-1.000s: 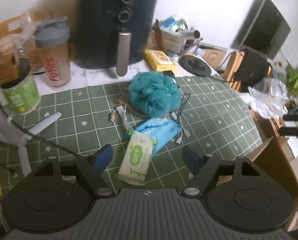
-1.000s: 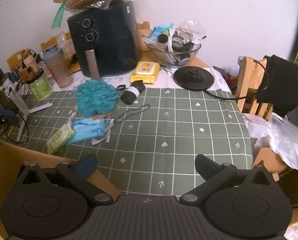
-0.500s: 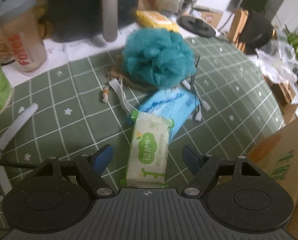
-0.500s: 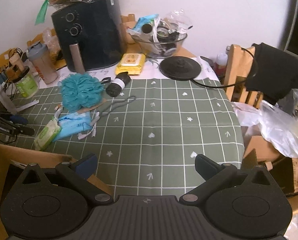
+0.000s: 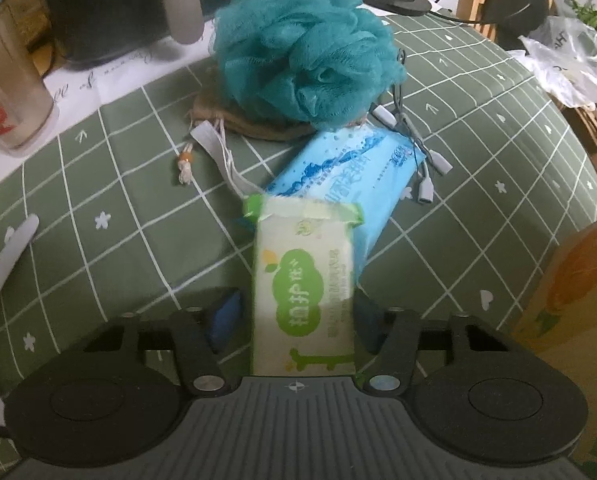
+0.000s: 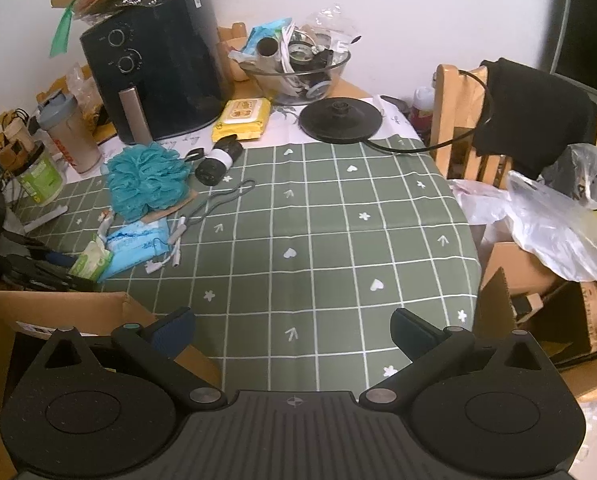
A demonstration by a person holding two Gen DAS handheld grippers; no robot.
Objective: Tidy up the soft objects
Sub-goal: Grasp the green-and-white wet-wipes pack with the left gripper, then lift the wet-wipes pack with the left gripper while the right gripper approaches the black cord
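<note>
Left gripper (image 5: 294, 316) down on the green tissue pack (image 5: 304, 284), jaws just been closing, one pad at each long side of the pack, looks clamped on it; pack's long axis runs straight away from the gripper, far end overlapping the blue tissue pack (image 5: 346, 184) on the green checked tablecloth (image 5: 98, 184); blue pack angles up-right toward the teal bath pouf (image 5: 306, 48), which sits on a brown pouch (image 5: 254, 124); right gripper (image 6: 292, 330) wide apart, nothing between the jaws, hovering over bare cloth near the cardboard box (image 6: 58, 312); air fryer (image 6: 158, 72) at the back.
</note>
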